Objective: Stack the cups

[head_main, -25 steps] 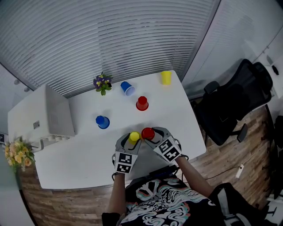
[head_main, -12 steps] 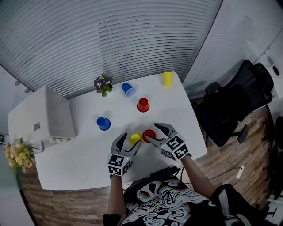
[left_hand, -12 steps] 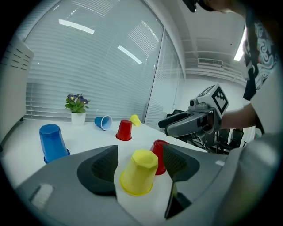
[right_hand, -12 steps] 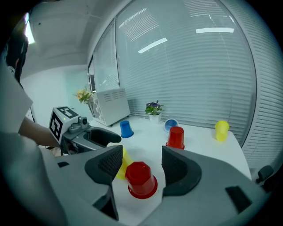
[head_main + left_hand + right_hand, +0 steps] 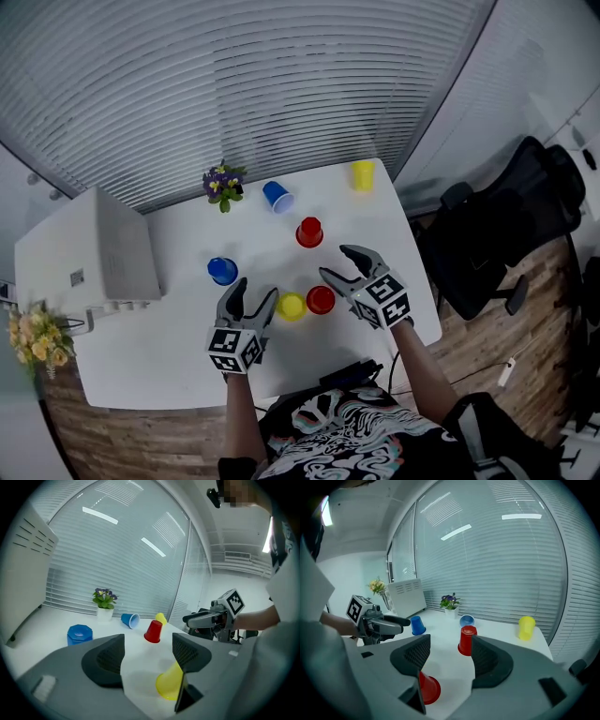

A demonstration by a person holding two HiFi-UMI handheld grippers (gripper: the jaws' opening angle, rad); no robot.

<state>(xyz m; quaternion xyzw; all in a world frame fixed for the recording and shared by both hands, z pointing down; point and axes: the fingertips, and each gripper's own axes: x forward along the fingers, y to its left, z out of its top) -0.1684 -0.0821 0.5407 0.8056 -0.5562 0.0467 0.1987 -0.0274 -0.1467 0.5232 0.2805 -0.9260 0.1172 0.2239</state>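
Two cups stand upside down and side by side near the table's front edge: a yellow cup (image 5: 291, 306) (image 5: 169, 682) and a red cup (image 5: 321, 300) (image 5: 427, 687). My left gripper (image 5: 251, 295) (image 5: 147, 651) hangs open just left of the yellow cup, apart from it. My right gripper (image 5: 337, 264) (image 5: 450, 656) is open above and right of the red cup. Both pairs of jaws have just been opening, with nothing between them. Farther back are a second red cup (image 5: 309, 232), a blue cup (image 5: 222, 271), a blue cup on its side (image 5: 277, 196) and a yellow cup (image 5: 363, 174).
A small potted plant (image 5: 221, 182) stands at the back of the white table (image 5: 178, 337). A white box-shaped unit (image 5: 103, 248) fills the table's left end, with flowers (image 5: 37, 328) beside it. A black office chair (image 5: 506, 225) stands to the right of the table.
Both grippers have let go of the yellow and red cups, opened, and drawn back and apart. The two cups now stand free on the table.
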